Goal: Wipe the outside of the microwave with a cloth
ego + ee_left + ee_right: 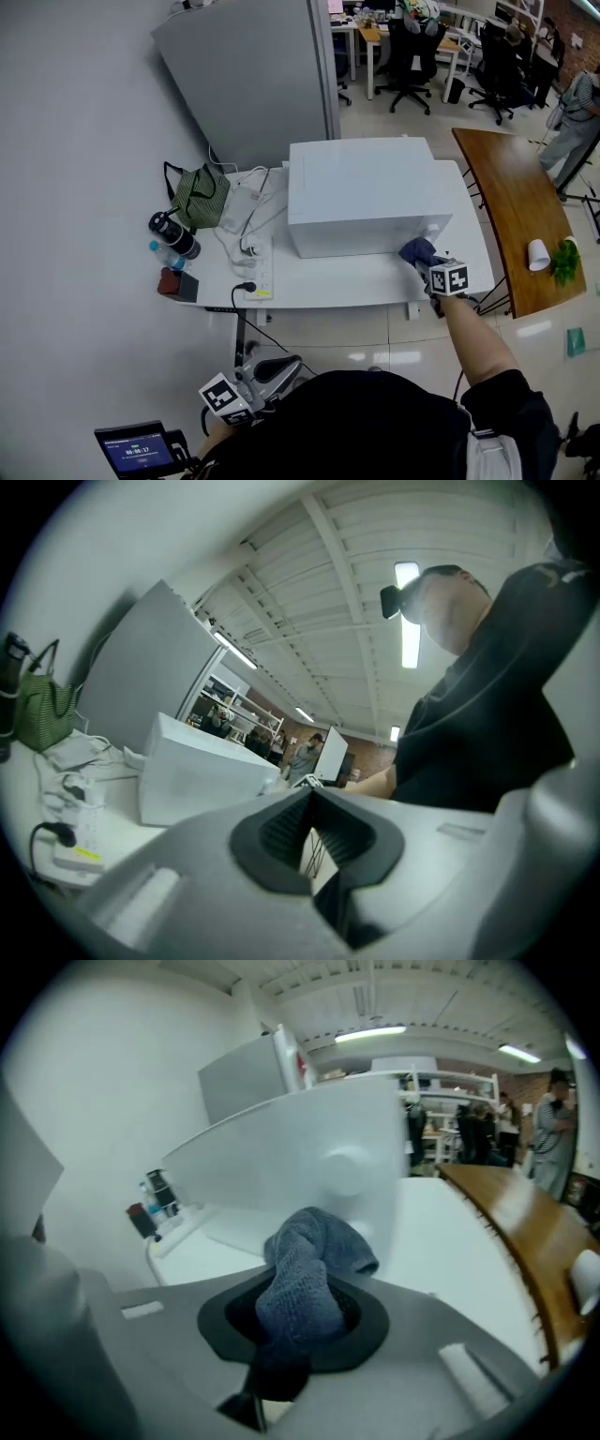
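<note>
The white microwave stands on the white table, its front face toward me. My right gripper is shut on a blue-grey cloth, which touches the lower right corner of the microwave's front. In the right gripper view the bunched cloth sticks out of the jaws against the microwave front. My left gripper hangs low by my body, off the table, jaws together and empty. The microwave shows far off in the left gripper view.
A power strip with cables, a green bag, a dark bottle and a red-brown box lie on the table's left part. A wooden table with a paper cup and a plant stands to the right. A grey partition is behind.
</note>
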Motion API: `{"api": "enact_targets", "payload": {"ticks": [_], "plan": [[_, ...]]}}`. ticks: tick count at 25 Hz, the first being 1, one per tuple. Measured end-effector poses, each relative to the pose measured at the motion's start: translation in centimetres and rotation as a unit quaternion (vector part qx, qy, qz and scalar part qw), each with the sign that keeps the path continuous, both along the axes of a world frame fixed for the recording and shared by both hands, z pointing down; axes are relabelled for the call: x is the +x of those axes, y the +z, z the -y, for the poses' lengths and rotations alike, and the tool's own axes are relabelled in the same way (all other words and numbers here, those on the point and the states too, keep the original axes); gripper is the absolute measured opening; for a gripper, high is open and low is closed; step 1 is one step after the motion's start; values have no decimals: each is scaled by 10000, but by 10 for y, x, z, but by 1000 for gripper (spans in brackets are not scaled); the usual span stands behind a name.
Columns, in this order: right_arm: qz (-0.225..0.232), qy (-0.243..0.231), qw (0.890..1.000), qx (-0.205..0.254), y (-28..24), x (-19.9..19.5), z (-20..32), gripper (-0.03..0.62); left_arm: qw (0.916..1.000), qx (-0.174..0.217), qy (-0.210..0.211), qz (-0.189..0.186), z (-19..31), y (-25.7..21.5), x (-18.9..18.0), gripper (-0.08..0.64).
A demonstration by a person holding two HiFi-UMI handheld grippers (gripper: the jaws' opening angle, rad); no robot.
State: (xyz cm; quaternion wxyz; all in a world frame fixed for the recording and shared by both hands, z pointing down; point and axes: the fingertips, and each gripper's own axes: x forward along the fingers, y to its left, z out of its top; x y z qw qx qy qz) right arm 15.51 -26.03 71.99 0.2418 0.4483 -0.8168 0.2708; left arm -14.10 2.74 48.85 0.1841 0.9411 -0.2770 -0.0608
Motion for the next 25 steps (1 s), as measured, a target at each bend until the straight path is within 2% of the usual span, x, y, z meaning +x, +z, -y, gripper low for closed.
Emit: {"api": "enact_targets", "payload": {"ticks": [3,6,9,12,15,17,19,25], "plan": [[446,-904,9947,-213,12,-148,-20,69,9997,-88,-221,-80,-10,7,-54,3],[612,-1287,9886,-493,32,-262,-20,69,9990,-222,-379,-16,-26,14,-94,3],[683,-1260,9873,-691,38,-327,-6,69,9975,-338,-612,69,-41,18,-122,3],[837,-986,9872,-928,53,-346,14,69,9946,-461,-913,155,-49,20,-141,3],[1218,-680,9847,-1046,56,-335,24,69,9925,-499,-1088,260,-49,21,-143,3],[1487,-382,9831,-994,52,-303,29,69,9925,-492,-1083,267,-43,20,-131,3],[1589,-53,9829,-932,50,-247,37,69,9941,-461,-948,262,-33,17,-106,3],[1091,711,9886,-761,58,-40,53,69,9990,-314,-260,202,7,-1,5,3]]}}
